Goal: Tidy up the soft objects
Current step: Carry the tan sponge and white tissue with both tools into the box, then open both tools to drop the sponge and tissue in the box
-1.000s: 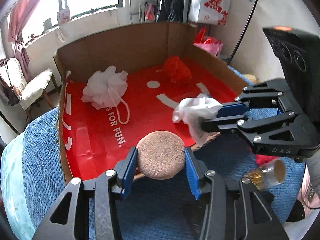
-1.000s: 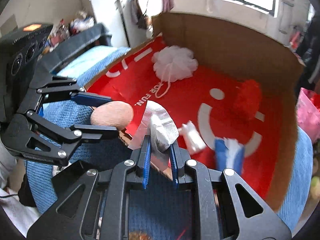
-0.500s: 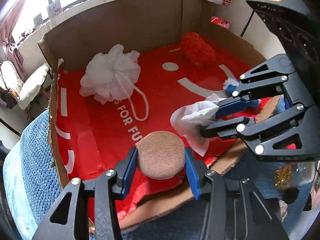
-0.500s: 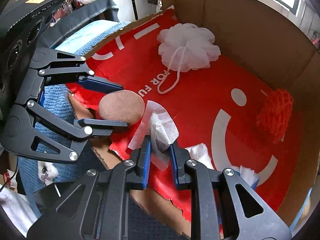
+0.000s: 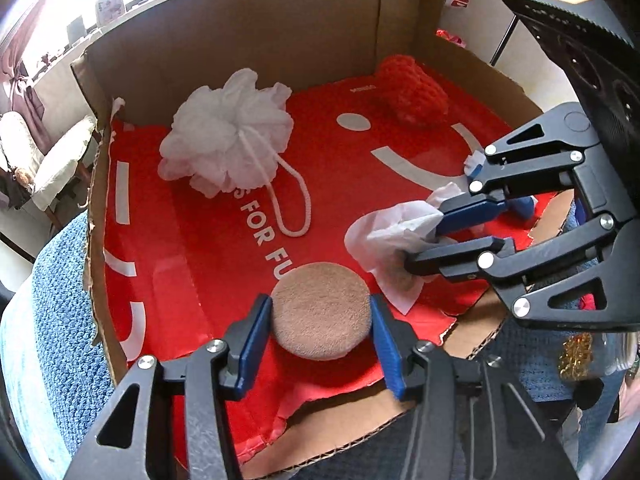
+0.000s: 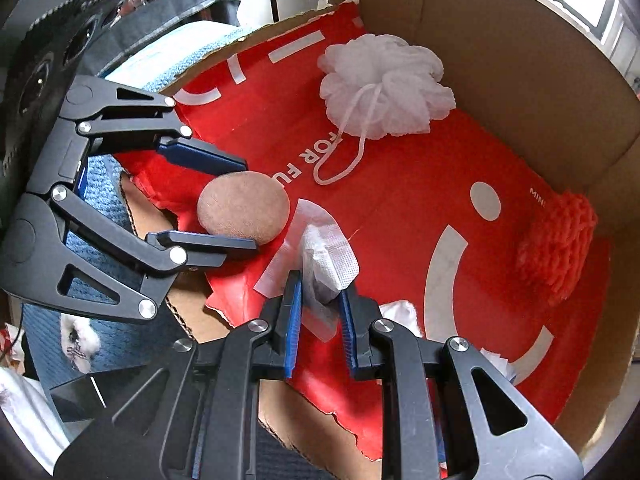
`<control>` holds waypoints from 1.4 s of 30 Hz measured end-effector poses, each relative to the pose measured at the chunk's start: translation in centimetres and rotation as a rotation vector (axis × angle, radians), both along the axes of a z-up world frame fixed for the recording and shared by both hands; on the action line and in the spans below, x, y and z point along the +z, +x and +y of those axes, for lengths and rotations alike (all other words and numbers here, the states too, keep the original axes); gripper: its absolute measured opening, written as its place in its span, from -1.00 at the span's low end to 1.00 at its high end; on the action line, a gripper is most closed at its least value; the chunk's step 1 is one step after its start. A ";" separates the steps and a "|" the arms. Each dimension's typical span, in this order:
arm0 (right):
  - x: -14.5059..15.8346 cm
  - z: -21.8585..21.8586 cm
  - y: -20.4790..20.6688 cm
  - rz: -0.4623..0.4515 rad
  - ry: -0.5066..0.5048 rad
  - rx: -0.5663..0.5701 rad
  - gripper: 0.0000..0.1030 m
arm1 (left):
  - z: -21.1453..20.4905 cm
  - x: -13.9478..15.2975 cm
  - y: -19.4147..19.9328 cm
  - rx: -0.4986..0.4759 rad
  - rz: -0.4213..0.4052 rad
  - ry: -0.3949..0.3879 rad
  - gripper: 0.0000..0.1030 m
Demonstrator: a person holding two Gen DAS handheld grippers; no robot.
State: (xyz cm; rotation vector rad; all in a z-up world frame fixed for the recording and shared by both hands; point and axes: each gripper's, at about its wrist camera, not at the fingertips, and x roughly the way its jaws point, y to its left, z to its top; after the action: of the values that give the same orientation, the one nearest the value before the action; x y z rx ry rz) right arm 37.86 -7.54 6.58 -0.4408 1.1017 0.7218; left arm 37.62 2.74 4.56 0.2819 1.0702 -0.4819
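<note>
A round tan powder puff (image 5: pixel 320 316) lies low over the red floor of the cardboard box (image 5: pixel 280 40), near its torn front edge. My left gripper (image 5: pixel 320 300) straddles the puff and its jaws are opening; the blue pads stand just off its sides. The right wrist view shows the same puff (image 6: pixel 244 208) between the left gripper (image 6: pixel 246 204) fingers. My right gripper (image 6: pixel 320 280) is shut on a crumpled white gauze cloth (image 6: pixel 328 260), held just right of the puff. From the left wrist view the right gripper (image 5: pixel 424 240) and its cloth (image 5: pixel 384 236) hang over the box floor.
A white mesh bath pouf (image 5: pixel 228 144) with a cord loop lies at the box's back left. A red knitted piece (image 5: pixel 416 88) sits in the back right corner. A blue and white item (image 5: pixel 524 208) lies behind the right gripper. The box rests on a blue blanket (image 5: pixel 60 280).
Both grippers came forward and down, from outside the front edge to inside the box. The left pads have spread slightly off the puff. The right still grips the cloth.
</note>
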 end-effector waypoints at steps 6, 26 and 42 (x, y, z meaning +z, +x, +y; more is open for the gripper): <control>0.0 1.4 -0.6 -0.036 -0.036 0.026 -0.65 | -0.2 -0.1 0.0 -0.003 0.002 -0.001 0.08; 0.3 1.0 -0.6 -0.073 -0.063 0.021 -0.50 | 0.5 1.2 -1.0 -0.005 -0.028 -0.029 0.31; 5.6 -4.3 -4.0 -0.171 0.050 -0.101 -0.13 | 3.0 7.6 -7.0 0.093 -0.184 -0.141 0.84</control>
State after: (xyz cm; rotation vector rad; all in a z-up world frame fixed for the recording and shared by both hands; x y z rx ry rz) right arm 33.83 -11.87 12.17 -0.3941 0.9370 0.6101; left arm 30.64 5.77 12.19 0.1482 0.8618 -0.4371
